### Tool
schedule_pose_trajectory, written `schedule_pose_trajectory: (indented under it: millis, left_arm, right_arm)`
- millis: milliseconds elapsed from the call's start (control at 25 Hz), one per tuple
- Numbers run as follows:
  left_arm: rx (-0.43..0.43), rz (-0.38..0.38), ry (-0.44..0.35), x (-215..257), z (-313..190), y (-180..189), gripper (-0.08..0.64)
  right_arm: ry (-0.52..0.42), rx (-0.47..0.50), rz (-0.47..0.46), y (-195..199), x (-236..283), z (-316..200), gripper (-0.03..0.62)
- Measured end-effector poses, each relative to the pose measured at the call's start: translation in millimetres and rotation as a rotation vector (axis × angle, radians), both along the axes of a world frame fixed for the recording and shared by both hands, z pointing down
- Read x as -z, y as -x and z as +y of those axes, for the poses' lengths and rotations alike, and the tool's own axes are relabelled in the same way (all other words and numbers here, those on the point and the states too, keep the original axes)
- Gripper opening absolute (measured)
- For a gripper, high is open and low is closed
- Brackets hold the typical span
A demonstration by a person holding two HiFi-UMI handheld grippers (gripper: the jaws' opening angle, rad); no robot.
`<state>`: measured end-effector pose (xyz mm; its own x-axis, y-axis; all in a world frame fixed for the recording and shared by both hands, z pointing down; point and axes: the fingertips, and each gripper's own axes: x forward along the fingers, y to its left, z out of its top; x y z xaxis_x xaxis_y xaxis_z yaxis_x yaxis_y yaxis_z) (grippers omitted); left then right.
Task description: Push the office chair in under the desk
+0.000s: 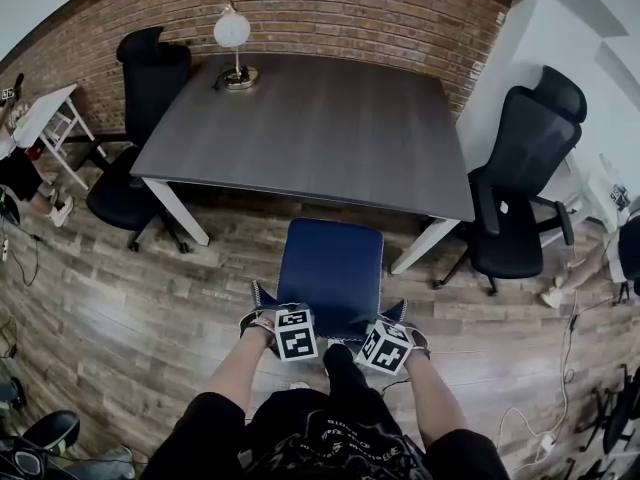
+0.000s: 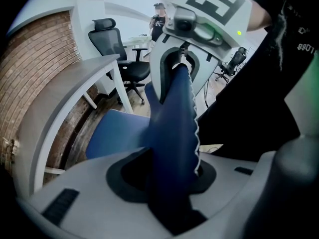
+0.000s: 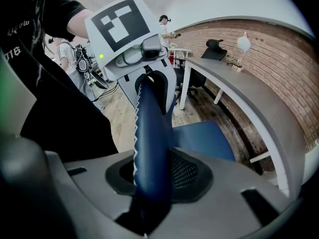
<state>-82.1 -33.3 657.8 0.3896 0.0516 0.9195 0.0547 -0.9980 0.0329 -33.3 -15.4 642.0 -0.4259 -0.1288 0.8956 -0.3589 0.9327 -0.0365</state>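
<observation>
A blue chair faces the grey desk (image 1: 320, 128), and its seat (image 1: 332, 273) lies just in front of the desk's near edge. Its backrest runs edge-on between my two grippers. My left gripper (image 1: 268, 320) is shut on the backrest's left end, which fills the jaws as a dark blue band (image 2: 174, 133). My right gripper (image 1: 405, 333) is shut on the right end (image 3: 149, 143). Each gripper view shows the other gripper at the far end of the backrest: the right one (image 2: 189, 49) and the left one (image 3: 139, 49).
A black office chair (image 1: 140, 118) stands at the desk's left side and another (image 1: 520, 188) at its right. A globe lamp (image 1: 233, 43) sits on the desk's far edge by the brick wall. A white side table (image 1: 45, 118) and cables lie on the wooden floor.
</observation>
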Motion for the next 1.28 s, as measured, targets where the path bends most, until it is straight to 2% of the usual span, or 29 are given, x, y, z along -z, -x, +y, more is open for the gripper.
schedule_pose_trajectory:
  millis: [1280]
  left_arm:
    - [-0.012, -0.008, 0.025, 0.3, -66.3, -15.4, 0.133]
  right_arm:
    - [0.005, -0.001, -0.007, -14.5, 1.2, -68.0, 0.115]
